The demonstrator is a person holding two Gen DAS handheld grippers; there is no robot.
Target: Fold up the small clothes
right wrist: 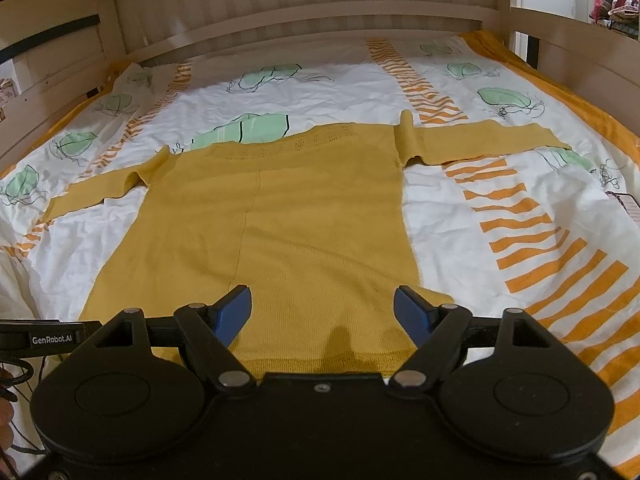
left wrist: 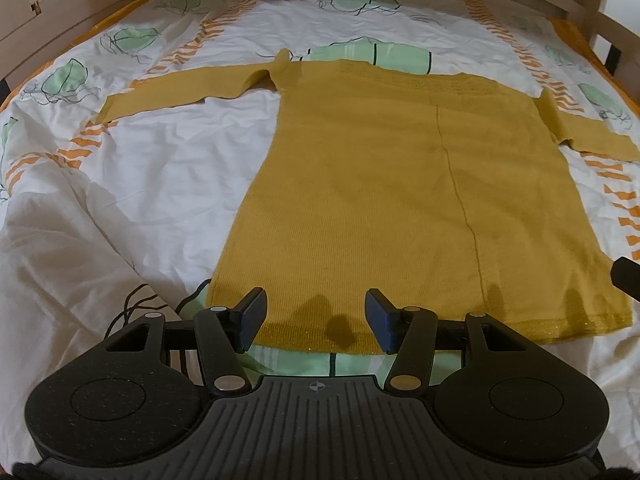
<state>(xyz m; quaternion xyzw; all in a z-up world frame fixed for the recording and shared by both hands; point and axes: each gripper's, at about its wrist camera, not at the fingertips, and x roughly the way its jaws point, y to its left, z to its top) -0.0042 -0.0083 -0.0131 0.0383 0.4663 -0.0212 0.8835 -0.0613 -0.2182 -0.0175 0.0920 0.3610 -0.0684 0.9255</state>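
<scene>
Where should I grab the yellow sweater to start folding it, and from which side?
Judging by its pose, take the yellow sweater by its outstretched sleeves: left gripper on the left cuff, right gripper on the right cuff. It lies flat, so come from outside each cuff end, sliding one finger under, then carry the sleeve inward across the body.

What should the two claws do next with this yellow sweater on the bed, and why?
Probably lower both onto the near hem and close. The yellow sweater lies flat, sleeves spread, on the bedsheet, nothing folded yet. The left claw and right claw both hang open just above that hem, holding nothing.
</scene>
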